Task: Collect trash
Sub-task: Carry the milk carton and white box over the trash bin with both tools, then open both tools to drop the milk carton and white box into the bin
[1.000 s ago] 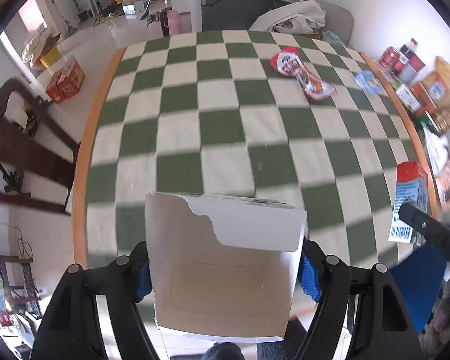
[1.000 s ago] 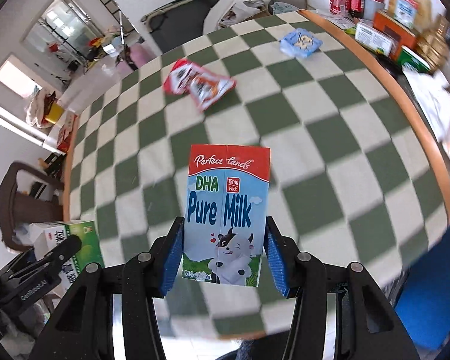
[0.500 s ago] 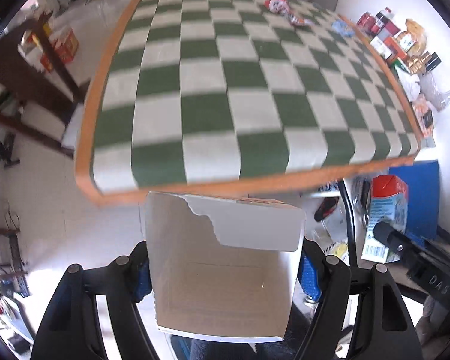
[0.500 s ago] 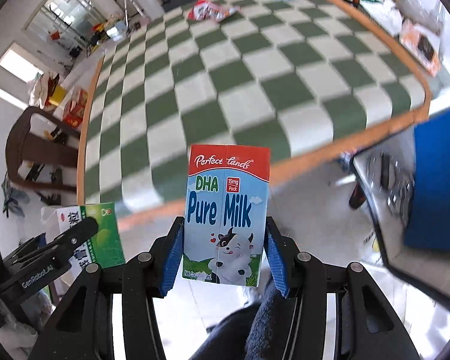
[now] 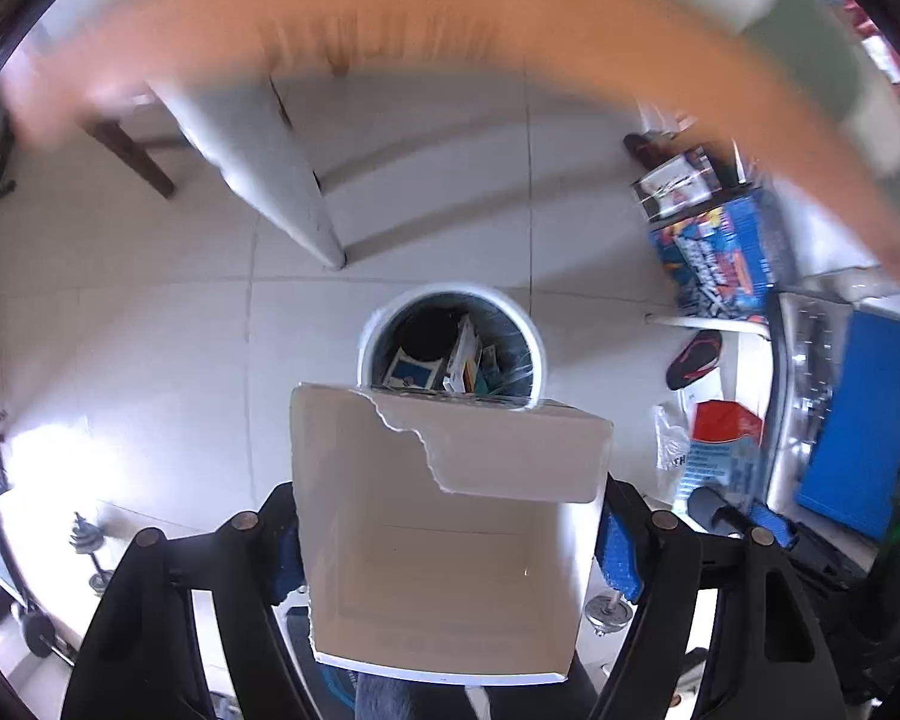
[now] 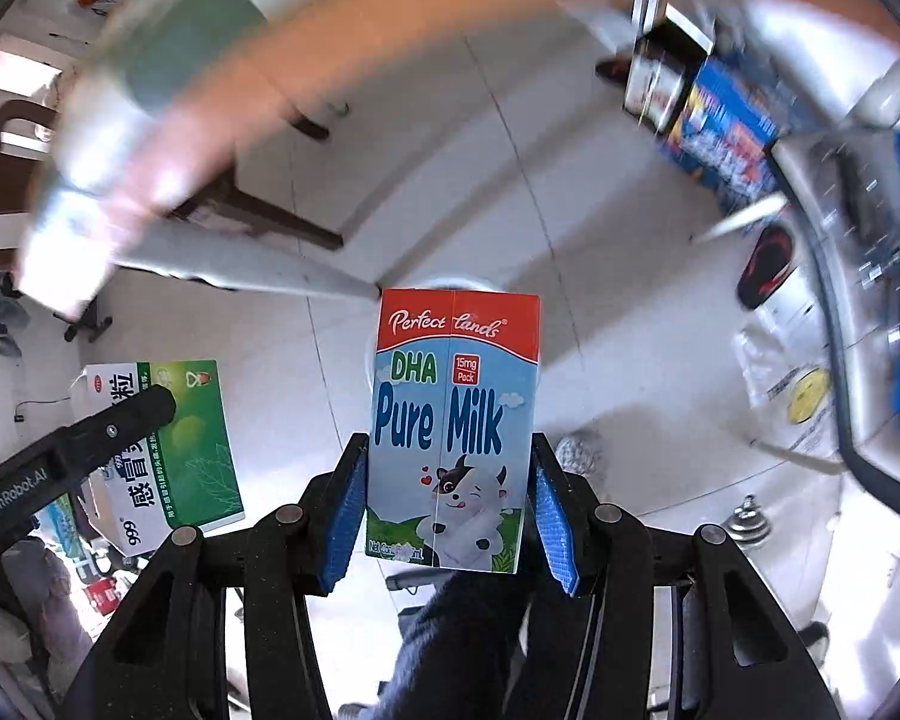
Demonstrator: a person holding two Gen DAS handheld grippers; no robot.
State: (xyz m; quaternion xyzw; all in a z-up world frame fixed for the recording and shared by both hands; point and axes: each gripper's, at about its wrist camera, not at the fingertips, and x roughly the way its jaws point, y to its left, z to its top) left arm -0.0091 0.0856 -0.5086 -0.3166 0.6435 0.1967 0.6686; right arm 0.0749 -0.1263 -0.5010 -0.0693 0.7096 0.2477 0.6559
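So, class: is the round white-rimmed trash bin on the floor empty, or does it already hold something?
Already holding trash: the round white-rimmed bin shows cartons and packets inside its dark liner.

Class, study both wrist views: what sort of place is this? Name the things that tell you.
Probably a lived-in home room, not a lab: pale tiled floor, a round bin holding packaging, a slipper lying loose, dumbbells on the floor.

Two grippers: the left gripper (image 5: 447, 546) and the right gripper (image 6: 450, 504). Two cartons: one torn white box (image 5: 444, 528) and one Pure Milk carton (image 6: 453, 426). One round trash bin (image 5: 450, 342). One dark slipper (image 5: 693, 357). One blue printed box (image 5: 717, 252).
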